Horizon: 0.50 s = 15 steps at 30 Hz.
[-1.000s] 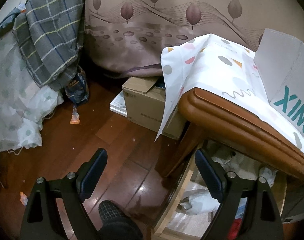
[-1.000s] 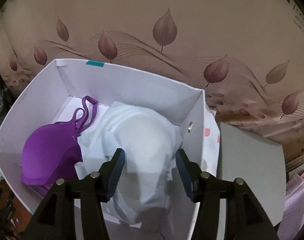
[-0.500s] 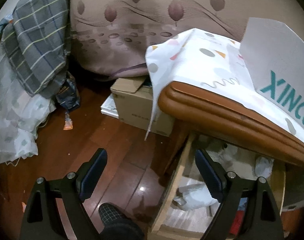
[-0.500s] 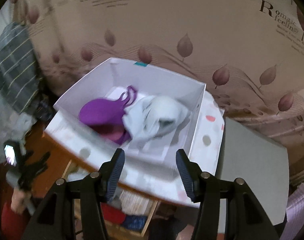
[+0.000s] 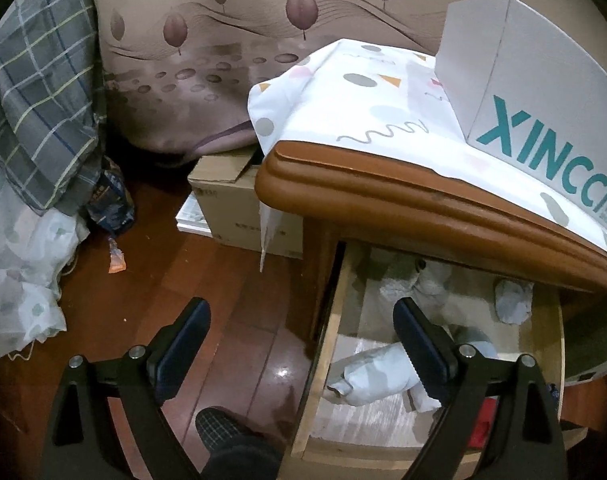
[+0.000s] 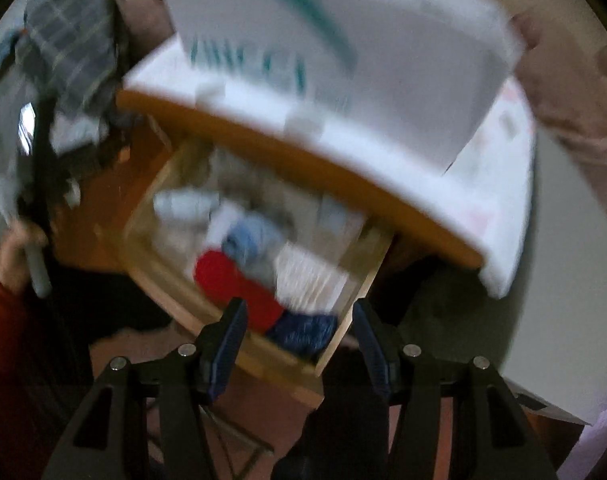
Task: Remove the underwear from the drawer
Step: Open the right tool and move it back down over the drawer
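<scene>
two pairs of black two-finger tongs are ours, and neither has hold of anything. the left tongs [image 5: 301,344] stand wide, their jaws opening a touch further at this moment, with only the dark wooden floor [image 5: 231,292] and the left wall of the drawer between them. the right tongs [image 6: 299,344] stand part open and empty; their view is badly smeared.

our landmark is the open pale wooden drawer [image 5: 327,344], pulled out from under the brown wooden table top [image 5: 383,196]. we judge we are at the reaching step: a garment has yet to be picked from the drawer.

inside the drawer lie soft rolled pieces of underwear. in the left view a pale grey rolled piece [image 5: 373,376] lies near the drawer's front, just by the left tongs' right finger [image 5: 419,344]. in the right view a red piece [image 6: 231,280], a light blue piece [image 6: 251,240] and a dark blue piece [image 6: 303,330] lie toward the drawer's front right part; the dark blue one sits between the right tongs' fingers as seen, though whether they are down at its level we cannot tell.

next, we think, the right tongs must come down into the drawer, straddle one piece and close on it alone.
</scene>
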Each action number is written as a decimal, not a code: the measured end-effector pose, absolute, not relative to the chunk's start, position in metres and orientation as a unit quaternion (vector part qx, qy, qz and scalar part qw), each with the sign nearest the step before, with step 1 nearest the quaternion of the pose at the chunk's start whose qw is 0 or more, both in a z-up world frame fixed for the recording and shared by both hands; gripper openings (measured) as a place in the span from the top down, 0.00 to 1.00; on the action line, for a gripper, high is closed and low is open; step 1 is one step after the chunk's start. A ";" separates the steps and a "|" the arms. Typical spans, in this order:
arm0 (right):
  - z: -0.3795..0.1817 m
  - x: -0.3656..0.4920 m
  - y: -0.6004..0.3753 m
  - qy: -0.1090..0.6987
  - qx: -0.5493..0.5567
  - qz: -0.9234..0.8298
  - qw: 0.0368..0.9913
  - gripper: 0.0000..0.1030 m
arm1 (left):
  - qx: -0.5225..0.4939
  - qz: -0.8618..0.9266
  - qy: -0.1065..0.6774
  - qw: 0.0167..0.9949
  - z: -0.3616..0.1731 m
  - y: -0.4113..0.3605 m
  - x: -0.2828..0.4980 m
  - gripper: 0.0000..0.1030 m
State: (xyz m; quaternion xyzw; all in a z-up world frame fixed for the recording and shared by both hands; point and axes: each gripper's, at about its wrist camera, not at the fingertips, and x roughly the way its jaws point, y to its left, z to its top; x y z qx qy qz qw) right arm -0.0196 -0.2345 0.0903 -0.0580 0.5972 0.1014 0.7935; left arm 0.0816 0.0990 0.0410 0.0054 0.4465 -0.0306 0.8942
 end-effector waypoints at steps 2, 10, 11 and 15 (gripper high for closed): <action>0.070 -0.016 -0.232 0.615 -0.068 0.107 0.778 0.46 | 0.009 -0.030 0.449 0.893 0.040 0.099 0.081 0.11; -0.002 0.005 -0.230 0.679 -0.075 0.116 0.721 0.46 | 0.014 -0.042 0.453 0.890 0.040 0.096 0.081 0.11; -0.011 0.008 -0.228 0.691 -0.083 0.118 0.708 0.46 | 0.015 -0.042 0.455 0.889 0.039 0.095 0.081 0.11; -0.037 0.015 -0.220 0.713 -0.111 0.121 0.681 0.46 | 0.012 -0.043 0.456 0.889 0.038 0.096 0.081 0.11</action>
